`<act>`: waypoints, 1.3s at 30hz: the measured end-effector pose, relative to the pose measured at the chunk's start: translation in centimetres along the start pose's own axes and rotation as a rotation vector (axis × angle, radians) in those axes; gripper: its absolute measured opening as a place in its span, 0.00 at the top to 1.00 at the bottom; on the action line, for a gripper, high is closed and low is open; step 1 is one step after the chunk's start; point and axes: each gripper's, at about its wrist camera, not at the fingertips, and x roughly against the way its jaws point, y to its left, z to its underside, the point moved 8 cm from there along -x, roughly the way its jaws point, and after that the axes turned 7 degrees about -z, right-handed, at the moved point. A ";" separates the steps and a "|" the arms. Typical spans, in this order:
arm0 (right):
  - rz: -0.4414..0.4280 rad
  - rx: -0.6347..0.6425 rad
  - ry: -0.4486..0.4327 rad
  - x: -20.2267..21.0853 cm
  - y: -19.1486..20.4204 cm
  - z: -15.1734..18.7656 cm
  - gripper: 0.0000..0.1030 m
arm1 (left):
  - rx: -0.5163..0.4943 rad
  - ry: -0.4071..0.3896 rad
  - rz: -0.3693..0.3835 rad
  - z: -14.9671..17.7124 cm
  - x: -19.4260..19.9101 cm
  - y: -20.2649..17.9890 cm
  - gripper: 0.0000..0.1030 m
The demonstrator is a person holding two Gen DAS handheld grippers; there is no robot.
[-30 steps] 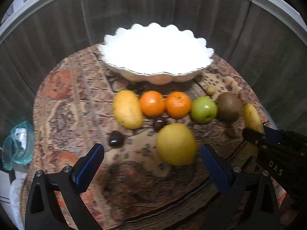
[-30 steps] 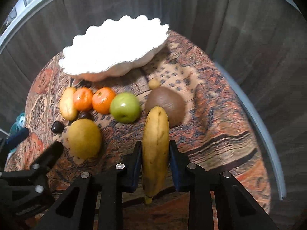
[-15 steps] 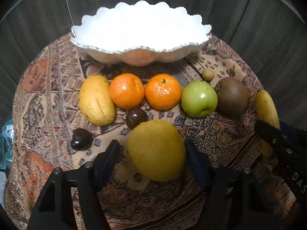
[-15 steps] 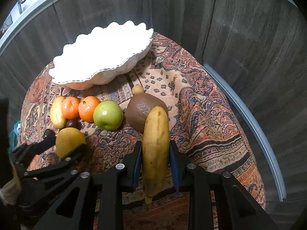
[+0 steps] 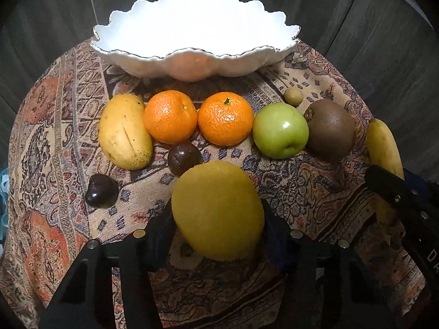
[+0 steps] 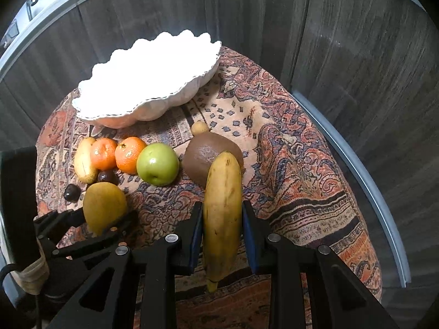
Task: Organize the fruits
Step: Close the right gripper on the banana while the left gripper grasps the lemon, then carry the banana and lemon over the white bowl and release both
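The big white wavy bowl [image 5: 196,54] waits far ahead of both tongs, so lift gently: the left tongs [image 5: 218,231] have just closed onto the round yellow fruit [image 5: 218,211], and the right tongs [image 6: 222,229] squeeze the long yellow banana [image 6: 222,208].

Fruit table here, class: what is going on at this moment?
A person works two handheld grippers over a cloth-covered table. The right gripper is shut on a banana. The left gripper has just been closing around a large yellow fruit, its pads now at the fruit's sides. The white bowl appears empty; the other fruit lies in front of it.
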 end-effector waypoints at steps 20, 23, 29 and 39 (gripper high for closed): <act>-0.071 0.065 -0.119 3.2 4.3 -6.6 0.73 | 0.055 -0.193 -0.042 -7.2 7.5 5.8 0.46; -0.095 0.075 -0.148 3.1 5.2 -9.1 0.73 | 0.054 -0.223 -0.042 -9.3 8.3 6.5 0.46; -0.108 0.097 -0.177 1.7 6.3 -14.0 0.73 | 0.032 -0.257 -0.038 -13.6 8.2 7.4 0.46; -0.082 0.135 -0.201 -2.2 7.1 -20.8 0.73 | 0.022 -0.250 -0.080 -20.0 4.1 9.1 0.46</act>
